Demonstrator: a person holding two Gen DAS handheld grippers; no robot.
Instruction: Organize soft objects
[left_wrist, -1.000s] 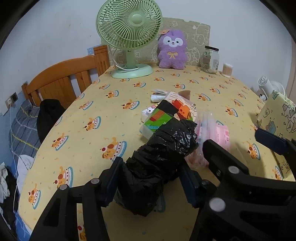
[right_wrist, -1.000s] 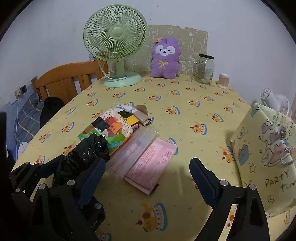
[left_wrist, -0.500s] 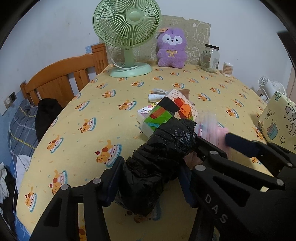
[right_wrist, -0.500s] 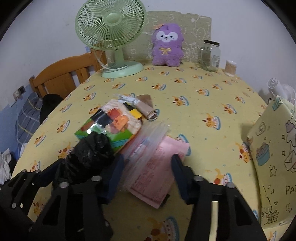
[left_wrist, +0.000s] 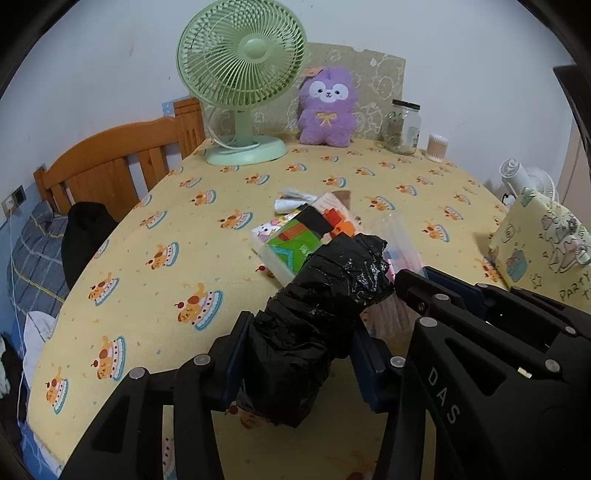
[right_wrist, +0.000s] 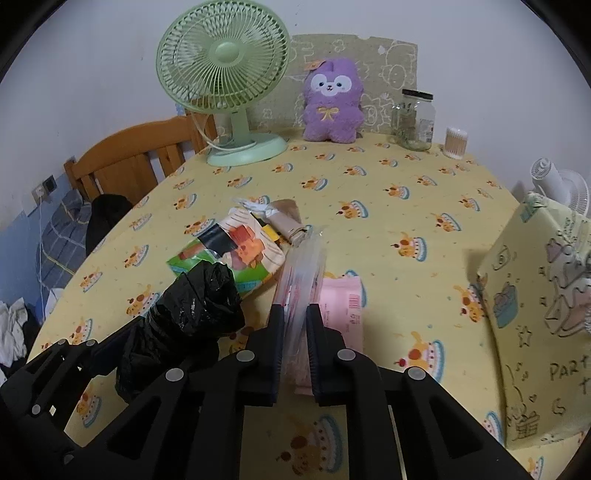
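Note:
My left gripper (left_wrist: 299, 354) is shut on a black plastic bag roll (left_wrist: 325, 310), which also shows in the right wrist view (right_wrist: 192, 310). My right gripper (right_wrist: 295, 321) is shut on a clear plastic packet (right_wrist: 303, 266) that lies over a pink packet (right_wrist: 343, 299). A colourful block-print pouch (right_wrist: 240, 247) lies just behind the roll, with a beige rolled item (right_wrist: 288, 221) beyond it. The right gripper's body shows in the left wrist view (left_wrist: 480, 332), close to the roll's right side.
A yellow patterned tablecloth (right_wrist: 369, 184) covers the table. A green fan (right_wrist: 221, 74), a purple plush toy (right_wrist: 332, 103), a glass jar (right_wrist: 415, 118) and a cotton-swab tub (right_wrist: 456, 142) stand at the back. A yellow printed bag (right_wrist: 539, 295) stands at the right. A wooden headboard (left_wrist: 118, 155) is at the left.
My right gripper has moved left and forward and closed from wide open onto the clear packet. My left gripper has kept its hold on the black roll.

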